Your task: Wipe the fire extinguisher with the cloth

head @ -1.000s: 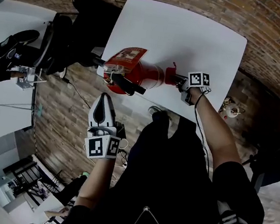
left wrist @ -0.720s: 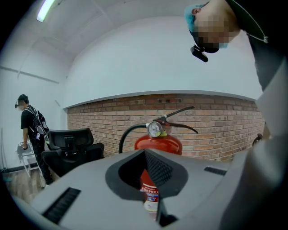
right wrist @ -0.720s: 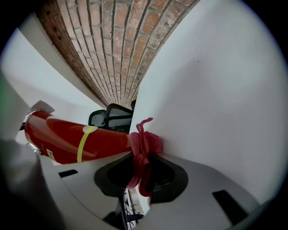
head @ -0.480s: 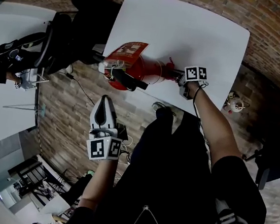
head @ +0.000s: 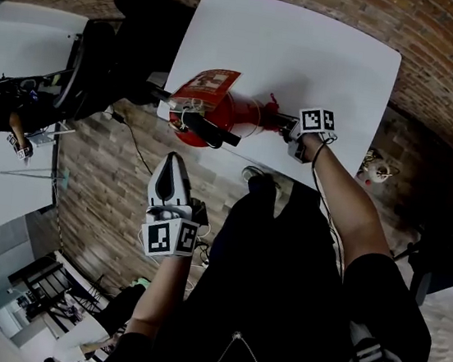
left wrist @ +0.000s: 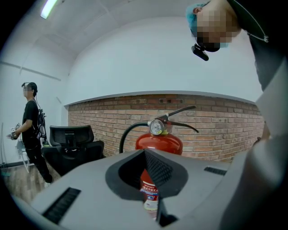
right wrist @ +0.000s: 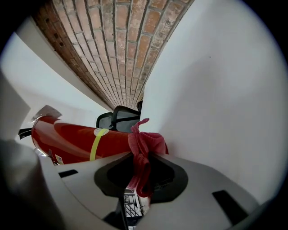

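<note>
Right gripper (head: 291,131) shifted slightly, pinching cloth (right wrist: 145,146) seemingly against extinguisher (head: 219,113); left gripper (head: 171,165) closed.

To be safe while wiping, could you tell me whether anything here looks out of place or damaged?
Nothing looks spilled or damaged. The fire extinguisher stands upright on the white table, though close to its near edge. The right gripper grips the red cloth at its side.

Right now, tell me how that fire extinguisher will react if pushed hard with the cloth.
The fire extinguisher looks like a metal cylinder, probably heavy and rigid. Tall and upright, it may tip if pushed high. Its glossy round body could let the cloth slide.
</note>
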`<state>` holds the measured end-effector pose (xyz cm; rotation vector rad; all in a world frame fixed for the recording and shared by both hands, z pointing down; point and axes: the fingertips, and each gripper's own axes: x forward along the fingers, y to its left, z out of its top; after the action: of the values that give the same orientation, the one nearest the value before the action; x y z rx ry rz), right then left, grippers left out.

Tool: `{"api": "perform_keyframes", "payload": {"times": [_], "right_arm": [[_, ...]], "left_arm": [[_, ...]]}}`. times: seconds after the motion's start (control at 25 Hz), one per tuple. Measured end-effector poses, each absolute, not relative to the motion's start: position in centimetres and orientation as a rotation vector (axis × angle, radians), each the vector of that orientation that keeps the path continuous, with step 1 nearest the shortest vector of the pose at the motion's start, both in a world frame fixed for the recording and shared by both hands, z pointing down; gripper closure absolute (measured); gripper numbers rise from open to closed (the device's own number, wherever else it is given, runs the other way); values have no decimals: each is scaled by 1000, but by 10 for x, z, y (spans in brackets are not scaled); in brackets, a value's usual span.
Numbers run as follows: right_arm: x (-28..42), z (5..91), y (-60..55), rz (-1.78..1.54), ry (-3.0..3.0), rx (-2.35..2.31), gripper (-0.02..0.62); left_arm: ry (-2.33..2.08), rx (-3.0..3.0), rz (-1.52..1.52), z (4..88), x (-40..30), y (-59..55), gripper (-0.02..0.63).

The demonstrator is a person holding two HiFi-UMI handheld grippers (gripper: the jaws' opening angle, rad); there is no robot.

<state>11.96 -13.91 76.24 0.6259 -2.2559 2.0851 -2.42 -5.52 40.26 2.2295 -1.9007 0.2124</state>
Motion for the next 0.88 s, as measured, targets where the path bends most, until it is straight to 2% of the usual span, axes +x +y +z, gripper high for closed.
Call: {"api": "perform_keyframes", "payload": {"times": [0.88], "right_arm": [[122, 679, -137, 2210, -2390, 546, 499]], "left_arm": [[-1889, 2250, 144, 392, -19, -66, 575]]}}
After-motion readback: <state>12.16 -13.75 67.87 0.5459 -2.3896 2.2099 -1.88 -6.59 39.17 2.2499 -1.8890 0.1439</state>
